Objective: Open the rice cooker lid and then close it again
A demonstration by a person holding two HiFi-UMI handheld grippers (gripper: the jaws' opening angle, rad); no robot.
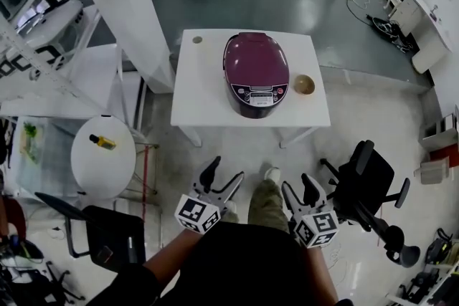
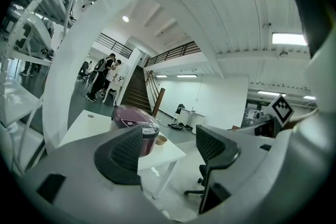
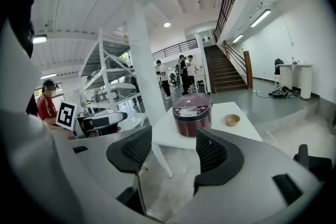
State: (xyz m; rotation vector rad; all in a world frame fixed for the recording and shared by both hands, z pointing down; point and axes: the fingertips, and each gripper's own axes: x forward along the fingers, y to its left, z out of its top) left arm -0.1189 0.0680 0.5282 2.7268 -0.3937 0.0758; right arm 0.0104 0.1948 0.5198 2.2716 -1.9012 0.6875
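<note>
Black, cross-hatched fingers [image 2: 126, 153] on my left gripper [image 2: 169, 147] stand spread, with only air and distant floor in the gap. The fingers [image 3: 216, 153] of my right gripper [image 3: 173, 148] are likewise spread and hold nothing.

Head view: the left gripper [image 1: 224, 175] and right gripper [image 1: 301, 188] sit low and close to my body, one on either side of my leg [image 1: 267, 203], fingers pointing forward.

The rice cooker [image 1: 256, 72] is well apart from both grippers, across a stretch of pale floor. No finger touches it. It is maroon, with its lid down and its control panel facing me. It stands near the middle of a white counter [image 1: 204, 93].

Left gripper view: the rice cooker [image 2: 131, 118] shows beyond the left-hand finger, which covers its lower part. The counter [image 2: 84, 122] runs off to the left of it.

Right gripper view: the rice cooker [image 3: 192, 113] shows above the gap between the two fingers, slightly toward the right-hand one, far behind them on the counter [image 3: 239, 132].

A small tan bowl [image 1: 304, 84] sits on the counter just to the right of the cooker; it also shows in the left gripper view [image 2: 161, 139] and the right gripper view [image 3: 232, 119].

Further out: a black office chair [image 1: 366, 186] stands right of my right gripper. A round white side table [image 1: 100, 165] on the left carries a small yellow item [image 1: 102, 142].
</note>
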